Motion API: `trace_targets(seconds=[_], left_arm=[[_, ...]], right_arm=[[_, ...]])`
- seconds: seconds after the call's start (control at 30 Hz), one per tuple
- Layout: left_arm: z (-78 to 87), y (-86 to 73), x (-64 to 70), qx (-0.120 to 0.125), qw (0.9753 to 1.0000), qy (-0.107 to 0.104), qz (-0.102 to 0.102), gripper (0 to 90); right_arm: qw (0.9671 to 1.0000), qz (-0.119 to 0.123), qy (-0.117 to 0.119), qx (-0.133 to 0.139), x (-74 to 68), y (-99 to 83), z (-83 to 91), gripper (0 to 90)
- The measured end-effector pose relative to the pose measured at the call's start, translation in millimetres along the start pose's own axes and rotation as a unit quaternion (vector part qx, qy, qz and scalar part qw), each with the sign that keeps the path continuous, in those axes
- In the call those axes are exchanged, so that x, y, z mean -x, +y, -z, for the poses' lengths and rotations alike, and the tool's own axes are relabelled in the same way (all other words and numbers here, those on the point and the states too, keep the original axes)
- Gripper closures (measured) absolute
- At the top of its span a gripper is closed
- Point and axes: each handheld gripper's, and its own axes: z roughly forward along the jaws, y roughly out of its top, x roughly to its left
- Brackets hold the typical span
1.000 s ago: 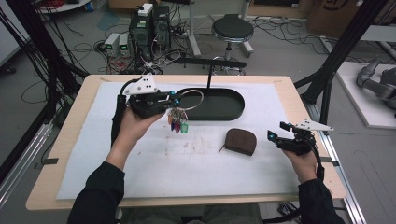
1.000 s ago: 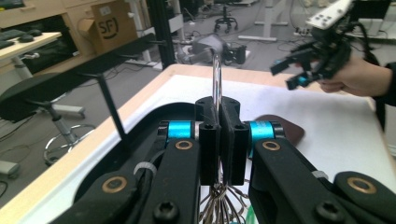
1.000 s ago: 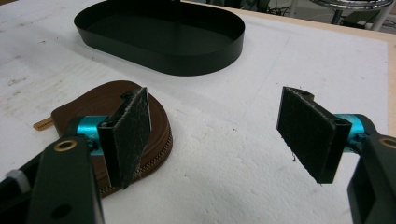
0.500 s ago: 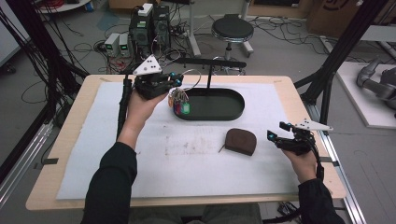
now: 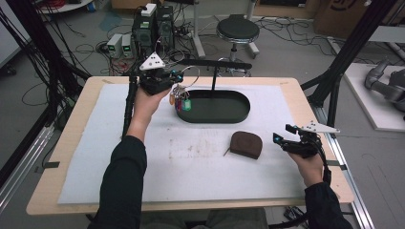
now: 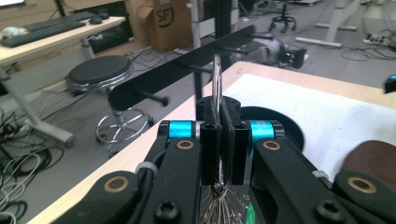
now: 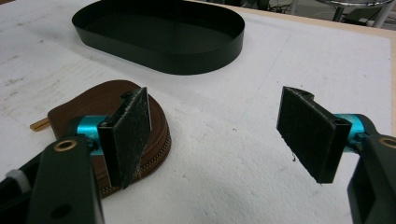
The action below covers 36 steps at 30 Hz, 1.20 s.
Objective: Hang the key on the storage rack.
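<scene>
Above the near-left rim of the black oval tray [image 5: 241, 114], the left hand-held gripper [image 5: 175, 78] is clenched on the stiff metal ring [image 6: 217, 81] of a key bunch [image 5: 180, 100], which looks light but loose and swinging, while the right hand-held gripper [image 7: 224, 135] is released.

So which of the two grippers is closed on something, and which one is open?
The left gripper is closed: its jaws pinch the metal key ring, with the keys hanging below. The right gripper has its jaws wide apart, holding nothing, beside the brown pouch.
</scene>
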Motion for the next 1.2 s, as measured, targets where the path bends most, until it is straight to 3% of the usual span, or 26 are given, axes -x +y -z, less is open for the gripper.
trace_targets(seconds=[0.23,0.4,0.43,0.77,1.0,1.2], left_arm=[[-9.0,-10.2,-12.5,0.006,0.9994,0.018,0.029,86.7],[-14.3,-15.0,-17.4,0.013,0.9987,0.021,0.045,86.7],[-18.1,-17.1,-19.4,0.005,0.9985,0.019,0.051,86.7],[-24.5,-24.4,-25.3,0.0,0.9965,0.038,0.075,86.6],[-26.1,-25.6,-25.6,-0.006,0.9955,0.051,0.08,86.1],[-28.8,-28.6,-26.8,-0.02,0.9932,0.07,0.091,84.6]], right_arm=[[1.0,0.001,0.0,-0.001,-0.4,-0.1,-0.7,26.6],[1.0,0.001,0.001,-0.002,-1.1,0.0,-1.1,26.7],[1.0,0.002,0.001,-0.003,-1.0,-0.1,-1.5,26.7],[1.0,0.001,0.002,-0.002,-0.8,-0.1,-1.8,26.7],[1.0,0.001,0.002,-0.002,-0.7,-0.1,-1.8,26.7],[1.0,0.003,0.003,-0.002,-1.5,0.0,-2.2,26.8]])
